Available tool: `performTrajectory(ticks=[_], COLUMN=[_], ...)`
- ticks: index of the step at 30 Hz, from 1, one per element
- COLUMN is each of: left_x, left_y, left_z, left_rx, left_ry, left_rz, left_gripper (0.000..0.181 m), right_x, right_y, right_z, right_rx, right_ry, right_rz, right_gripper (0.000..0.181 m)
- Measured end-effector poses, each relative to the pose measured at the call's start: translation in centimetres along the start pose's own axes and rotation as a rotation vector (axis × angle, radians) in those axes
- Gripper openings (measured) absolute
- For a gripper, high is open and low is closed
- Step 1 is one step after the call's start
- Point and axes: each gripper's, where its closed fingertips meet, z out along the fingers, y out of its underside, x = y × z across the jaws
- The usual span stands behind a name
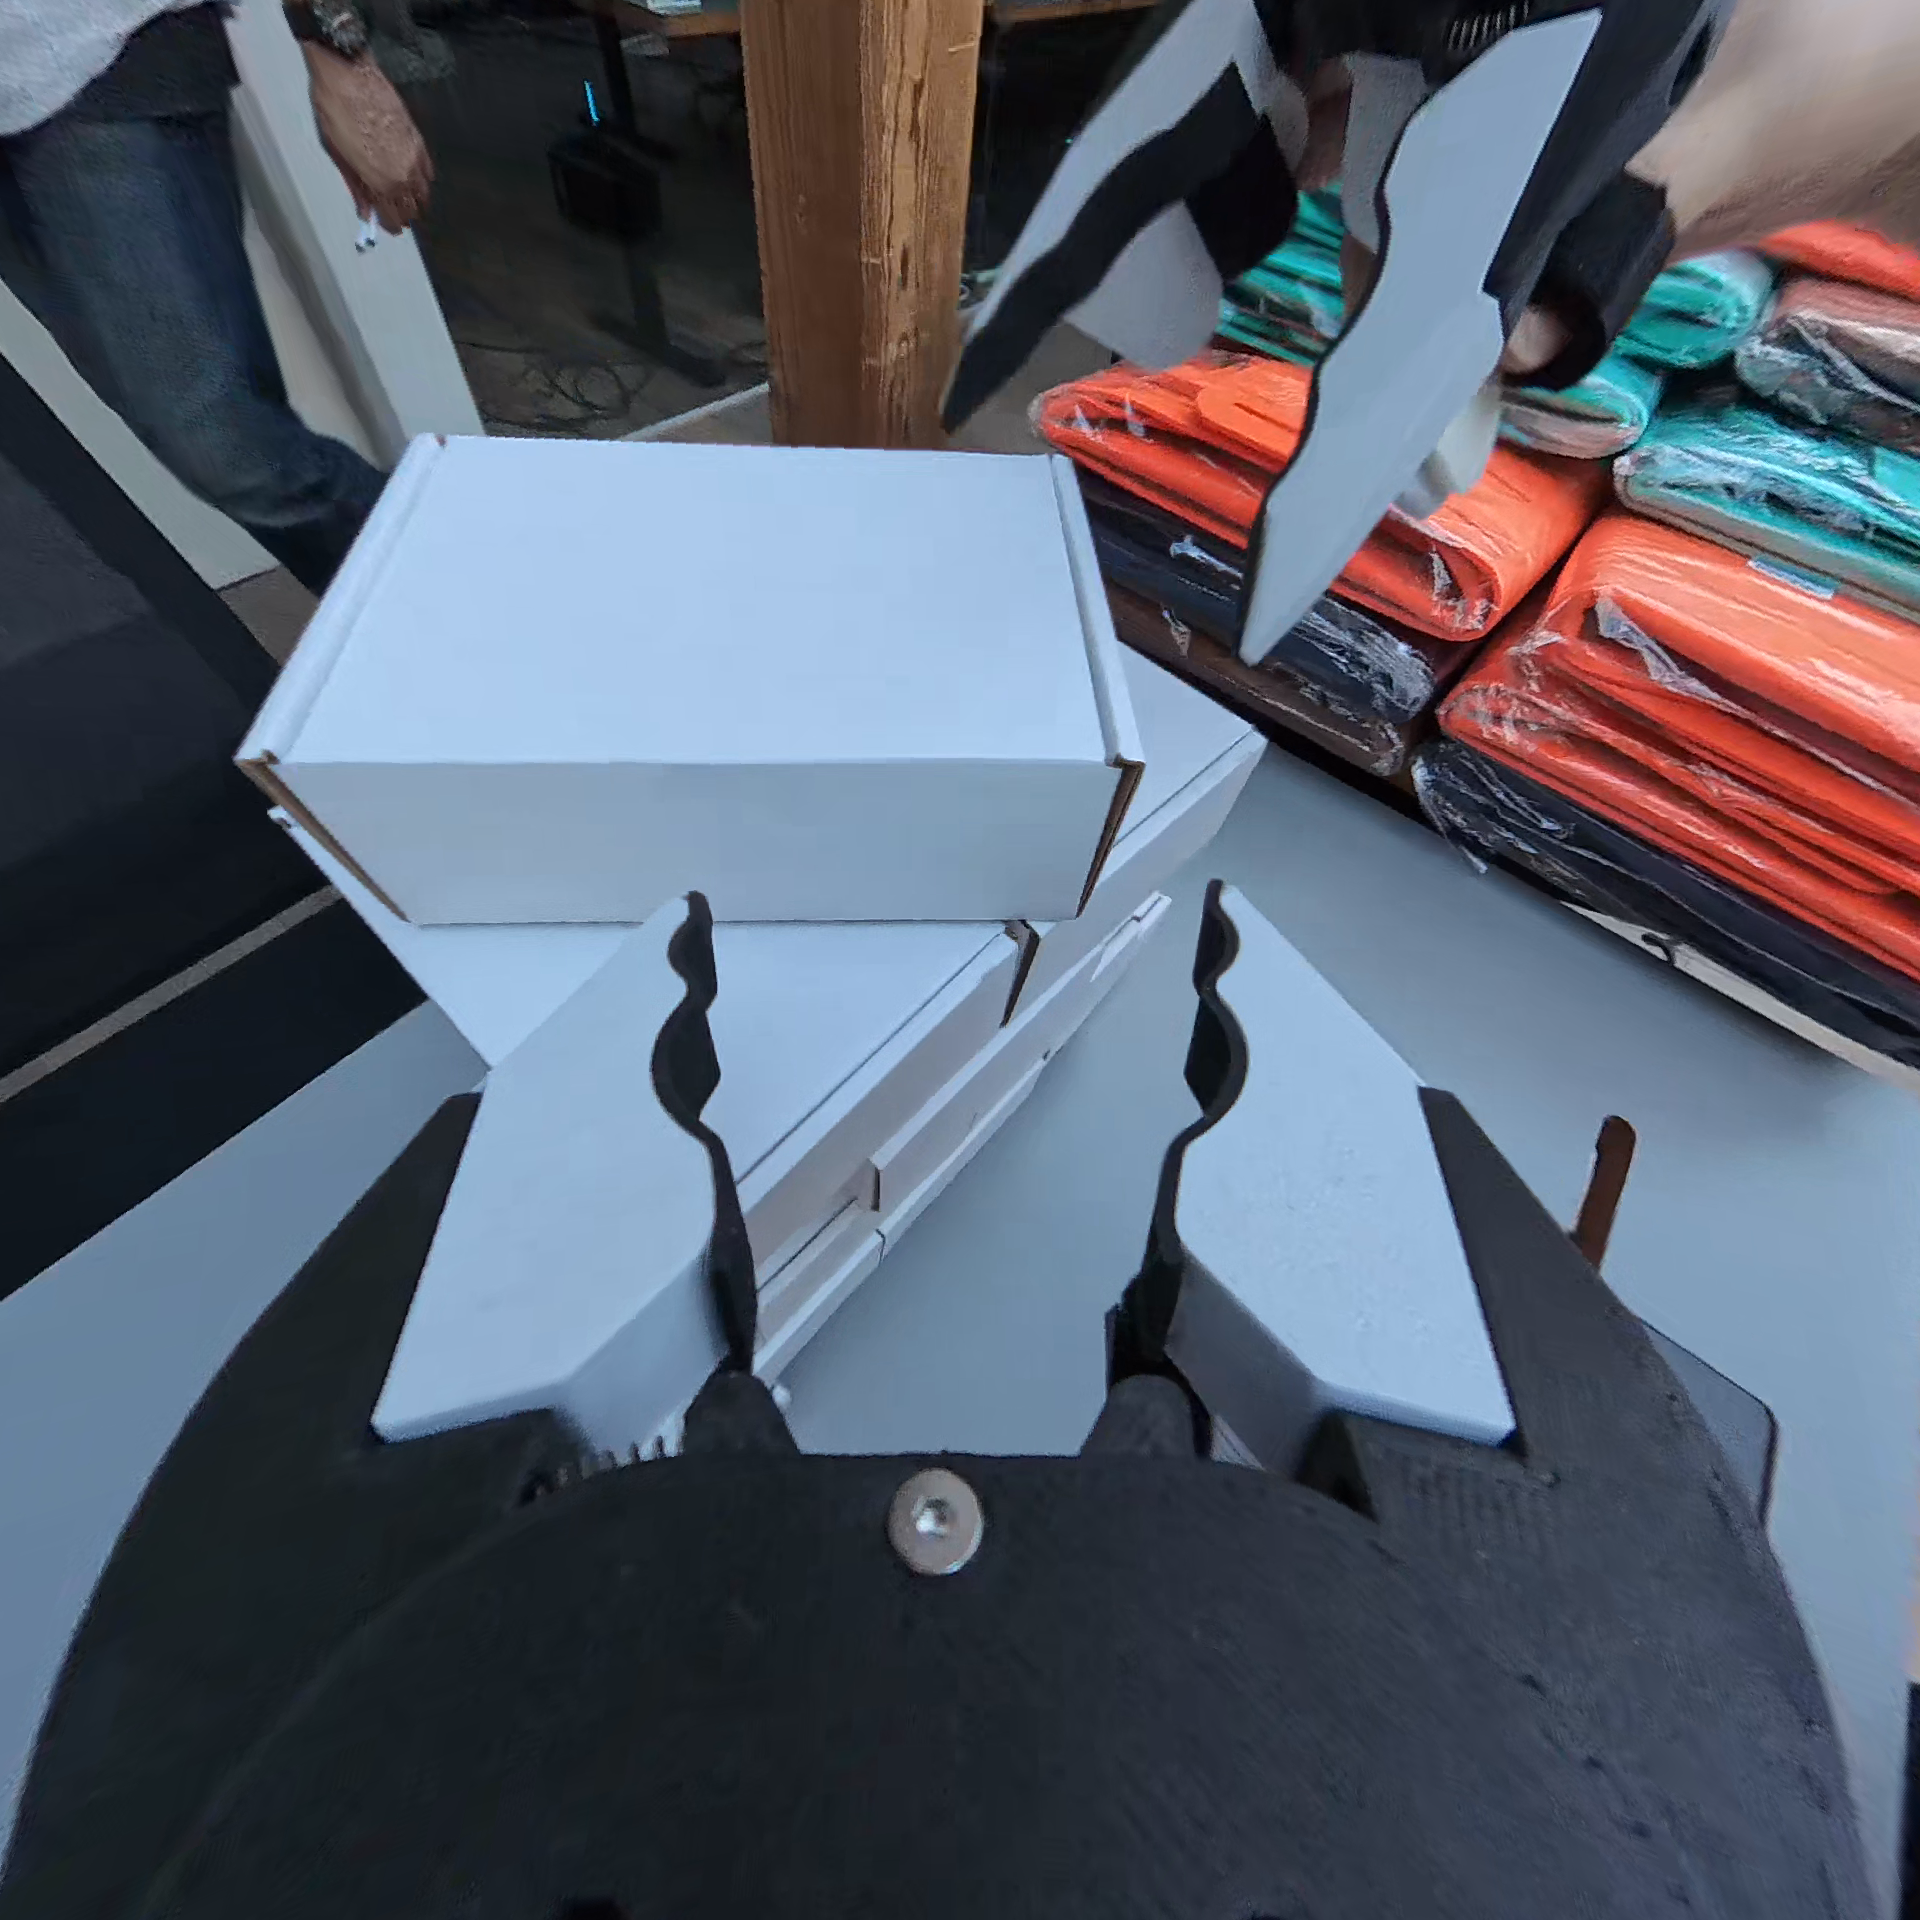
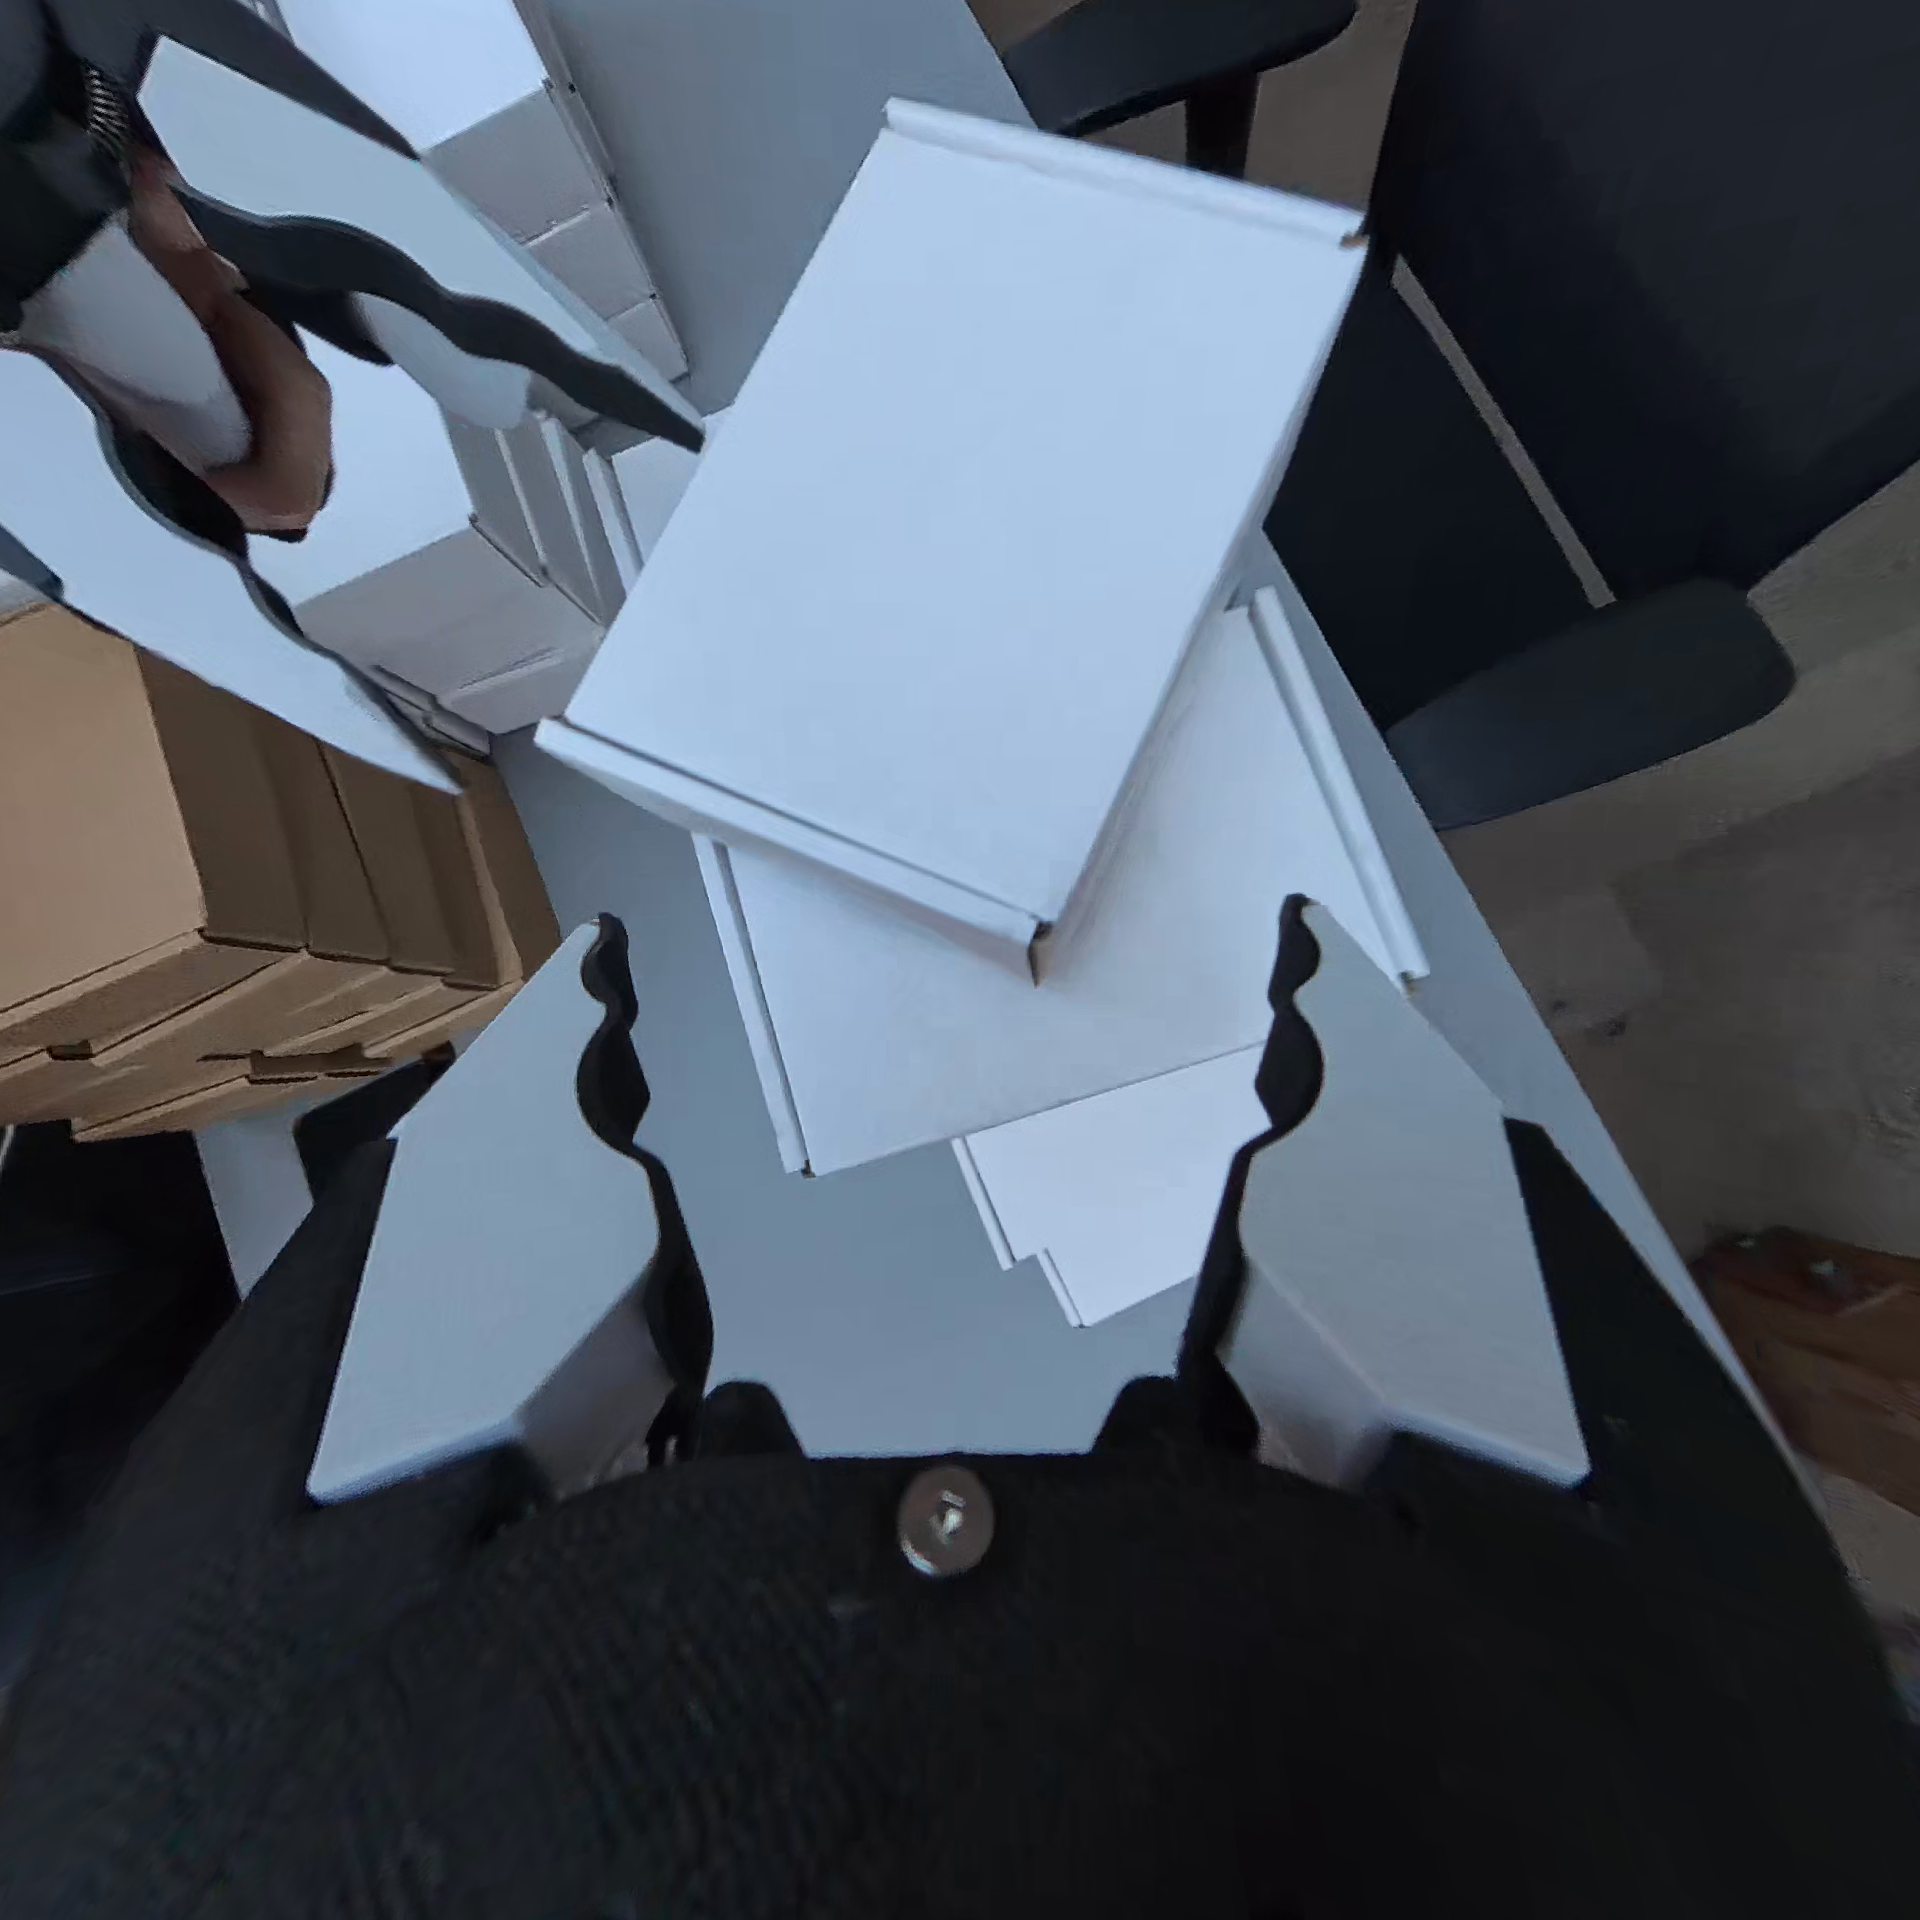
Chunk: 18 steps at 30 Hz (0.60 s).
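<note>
A closed white cardboard box [image 1: 686,665] sits askew on top of a second white box [image 1: 831,1049] on a grey table [image 1: 1455,1039]. My left gripper [image 1: 956,904] is open and empty, just short of the lower box. My right gripper [image 1: 1101,530] hangs open above and to the right of the stack. In the right wrist view the top box [image 2: 966,540] lies below, over the second box [image 2: 987,1029] and a flat white cardboard piece [image 2: 1112,1216]. My right gripper [image 2: 951,914] is open and empty above them. The left gripper [image 2: 571,608] shows open at the upper left.
Stacks of plastic-wrapped orange, teal and black clothing packs [image 1: 1662,675] fill the right. A wooden post [image 1: 862,208] stands behind the boxes. A person [image 1: 156,312] stands at the back left. Brown flat boxes [image 2: 208,883] and more white boxes [image 2: 499,156] lie left; a black chair [image 2: 1558,416] stands right.
</note>
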Motion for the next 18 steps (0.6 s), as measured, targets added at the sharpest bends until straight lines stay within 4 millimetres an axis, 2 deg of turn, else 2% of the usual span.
performTrajectory(ticks=[3,7,18], left_x=[-0.1,-0.6,-1.3], left_y=[0.0,-0.1,0.5], left_z=[0.9,1.8,1.5], left_rx=[0.001,-0.027,-0.054], left_ry=[-0.056,-0.081,-0.052], left_rz=[0.033,0.055,0.139], left_gripper=[0.094,0.102,0.085], right_x=[-0.8,-1.4,-2.9], right_y=[2.0,1.5,2.0], right_z=[1.1,1.4,1.6], right_rx=[0.06,0.171,0.203], right_ry=[-0.019,0.025,0.078], right_rz=[-0.003,-0.058,-0.103], right_gripper=[0.111,0.078,0.063])
